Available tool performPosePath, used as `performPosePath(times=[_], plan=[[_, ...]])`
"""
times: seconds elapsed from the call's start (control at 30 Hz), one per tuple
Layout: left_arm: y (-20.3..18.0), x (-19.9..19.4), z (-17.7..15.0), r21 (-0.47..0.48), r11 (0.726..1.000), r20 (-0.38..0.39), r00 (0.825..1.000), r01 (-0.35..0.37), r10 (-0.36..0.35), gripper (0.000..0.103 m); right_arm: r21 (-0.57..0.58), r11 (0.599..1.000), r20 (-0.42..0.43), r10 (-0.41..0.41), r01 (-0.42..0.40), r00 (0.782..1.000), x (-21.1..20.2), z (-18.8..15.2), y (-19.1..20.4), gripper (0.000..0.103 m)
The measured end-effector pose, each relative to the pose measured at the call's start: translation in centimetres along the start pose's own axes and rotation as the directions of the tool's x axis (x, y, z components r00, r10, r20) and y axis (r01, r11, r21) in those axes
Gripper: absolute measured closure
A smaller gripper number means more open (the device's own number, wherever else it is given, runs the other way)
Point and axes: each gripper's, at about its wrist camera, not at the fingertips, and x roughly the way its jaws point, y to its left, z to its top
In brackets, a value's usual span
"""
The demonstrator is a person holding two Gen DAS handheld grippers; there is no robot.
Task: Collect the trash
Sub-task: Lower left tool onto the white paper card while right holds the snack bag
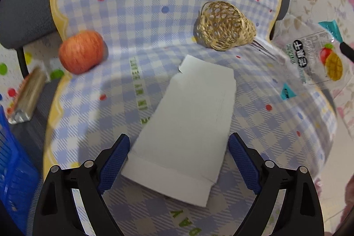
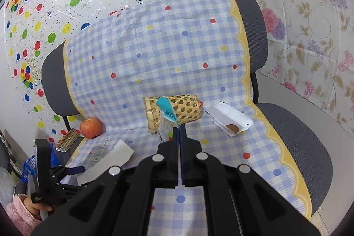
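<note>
Two views are given, and each hides something. In the right wrist view the right gripper (image 2: 178,132) is seen with jaws pressed together on a clear wrapper (image 2: 166,118); most of the wrapper is edge-on, so only its teal corner and a strip of film above the jaws can be made out. Its printed face, with fruit pictures, is shown only in the left wrist view, well off to the right of the left jaws, where the wrapper (image 1: 318,56) is blurred and the black tip holding it is cut by the frame.

The left gripper (image 1: 179,160) is held with jaws wide; a white card (image 1: 190,123) lies flat between and ahead of them, untouched as far as can be told. In the right view the same card (image 2: 110,158) is partly covered by the left gripper (image 2: 73,169), and a hand in a pink sleeve (image 2: 20,211) is cut off at the lower left.

Beyond the right jaws a wicker basket (image 2: 174,113) lies on its side, partly screened by the wrapper. To its right a folded white packet (image 2: 230,118) is seen, barely visible in the left view. An apple (image 1: 81,51) sits up and left of the left jaws, with a foil packet (image 1: 26,96) and a blue crate (image 1: 13,165) at the far left, both blurred. Everything rests on a checked cloth (image 2: 154,48) over a chair.
</note>
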Motion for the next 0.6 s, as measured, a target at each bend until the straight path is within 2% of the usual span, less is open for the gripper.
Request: performPosePath(times=[0.1, 0.23, 0.27, 0.3, 0.43, 0.47, 0.5, 0.6], plan=[[-0.6, -0.2, -0.4, 0.040, 0.999, 0.016, 1.000, 0.007, -0.008, 0.013, -0.019, 1.000, -0.001, -0.003, 0.003, 1.000, 0.1, -0.1, 0.4, 0.101], [-0.7, 0.2, -0.1, 0.039, 0.998, 0.009, 0.999, 0.041, -0.041, 0.014, -0.019, 1.000, -0.001, 0.004, -0.004, 1.000, 0.2, -0.2, 0.5, 0.101], [-0.8, 0.2, -0.1, 0.041, 0.998, 0.010, 0.999, 0.050, -0.051, 0.017, -0.020, 1.000, -0.001, 0.007, -0.007, 1.000, 0.1, -0.1, 0.5, 0.101], [-1.0, 0.0, -0.1, 0.044, 0.997, 0.013, 0.998, 0.058, -0.059, 0.026, -0.020, 1.000, 0.000, 0.008, -0.008, 1.000, 0.1, -0.1, 0.5, 0.101], [-2.4, -0.5, -0.1, 0.077, 0.997, 0.039, 0.999, 0.020, -0.023, 0.035, -0.021, 1.000, 0.000, 0.012, -0.012, 1.000, -0.1, -0.2, 0.7, 0.101], [-2.5, -0.7, 0.0, 0.063, 0.997, 0.041, 0.998, 0.050, -0.053, 0.076, -0.022, 1.000, 0.001, 0.013, -0.013, 1.000, -0.2, -0.2, 0.7, 0.101], [-2.5, -0.8, 0.2, 0.039, 0.997, 0.039, 0.997, 0.064, -0.065, 0.091, -0.025, 1.000, 0.002, 0.013, -0.013, 1.000, -0.4, -0.2, 0.8, 0.101], [-2.9, -1.3, 0.4, 0.028, 0.999, 0.057, 0.998, 0.033, -0.035, 0.091, -0.031, 0.999, 0.007, 0.017, -0.017, 1.000, -1.1, -0.1, 0.9, 0.101]])
